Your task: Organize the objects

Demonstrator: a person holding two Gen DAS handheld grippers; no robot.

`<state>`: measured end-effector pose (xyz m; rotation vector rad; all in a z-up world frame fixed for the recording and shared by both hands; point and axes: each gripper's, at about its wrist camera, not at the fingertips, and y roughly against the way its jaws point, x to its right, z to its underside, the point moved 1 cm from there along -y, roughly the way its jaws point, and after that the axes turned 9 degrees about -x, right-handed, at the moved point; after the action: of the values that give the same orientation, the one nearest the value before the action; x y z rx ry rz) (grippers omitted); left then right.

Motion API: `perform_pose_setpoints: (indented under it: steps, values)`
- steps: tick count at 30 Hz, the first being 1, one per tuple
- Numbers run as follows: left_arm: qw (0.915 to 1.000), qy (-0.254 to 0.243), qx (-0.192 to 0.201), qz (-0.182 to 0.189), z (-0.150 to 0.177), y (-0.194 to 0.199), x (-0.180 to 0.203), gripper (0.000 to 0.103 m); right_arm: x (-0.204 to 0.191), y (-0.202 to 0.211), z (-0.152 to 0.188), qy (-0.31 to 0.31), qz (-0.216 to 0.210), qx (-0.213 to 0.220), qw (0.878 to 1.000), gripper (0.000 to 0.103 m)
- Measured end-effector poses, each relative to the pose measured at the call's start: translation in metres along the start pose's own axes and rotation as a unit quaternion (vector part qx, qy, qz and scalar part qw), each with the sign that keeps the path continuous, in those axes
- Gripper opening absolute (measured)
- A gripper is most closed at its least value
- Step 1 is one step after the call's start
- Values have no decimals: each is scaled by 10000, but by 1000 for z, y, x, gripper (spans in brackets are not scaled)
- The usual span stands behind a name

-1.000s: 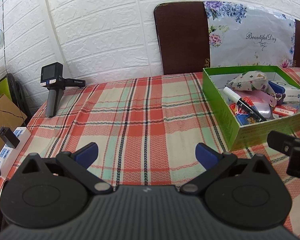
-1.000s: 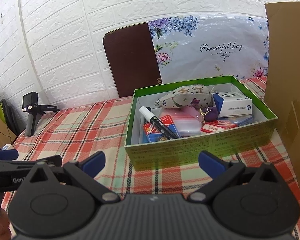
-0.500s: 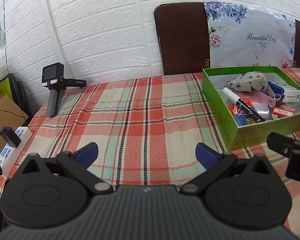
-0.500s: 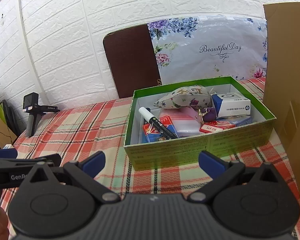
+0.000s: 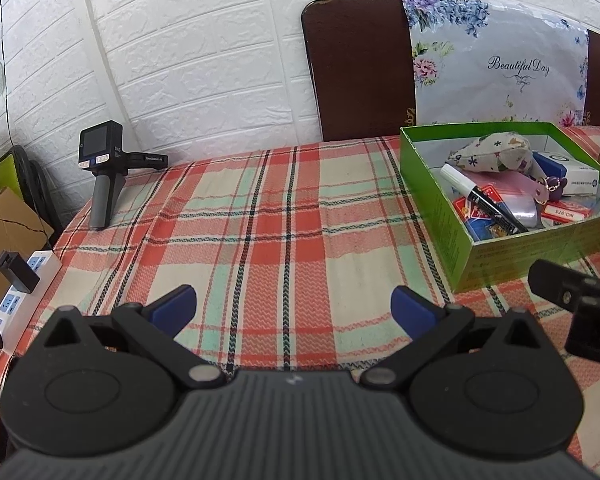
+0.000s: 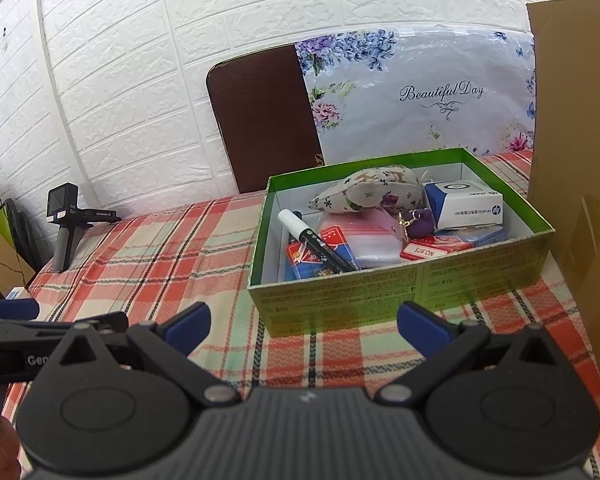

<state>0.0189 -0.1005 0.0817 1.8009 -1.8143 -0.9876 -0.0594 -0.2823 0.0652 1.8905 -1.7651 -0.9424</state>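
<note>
A green box (image 6: 400,292) stands on the plaid tablecloth (image 5: 280,216); it also shows at the right of the left wrist view (image 5: 428,200). Inside lie a floral pouch (image 6: 370,194), a black-and-white marker (image 6: 316,244), a white and blue carton (image 6: 466,206), red card packs (image 6: 428,250) and a purple keyring (image 6: 422,222). My left gripper (image 5: 292,308) is open and empty over the bare cloth. My right gripper (image 6: 304,324) is open and empty just in front of the box.
A black handheld camera on a grip (image 5: 102,172) stands at the table's far left. A power strip (image 5: 16,292) lies off the left edge. A brown cardboard panel (image 6: 580,160) stands at the right. A brown board with a floral sheet (image 6: 380,96) leans on the brick wall.
Both grippers have shifted only slightly; the views are nearly the same. Nothing was taken hold of or let go.
</note>
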Motion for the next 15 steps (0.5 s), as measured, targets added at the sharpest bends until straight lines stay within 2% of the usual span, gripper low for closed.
perform_pose_setpoints:
  steps: [15]
  values:
    - [9999,-6,-122,-22,0,-5,0,103,-2,-2,1,-47,-39,-7,10000,103]
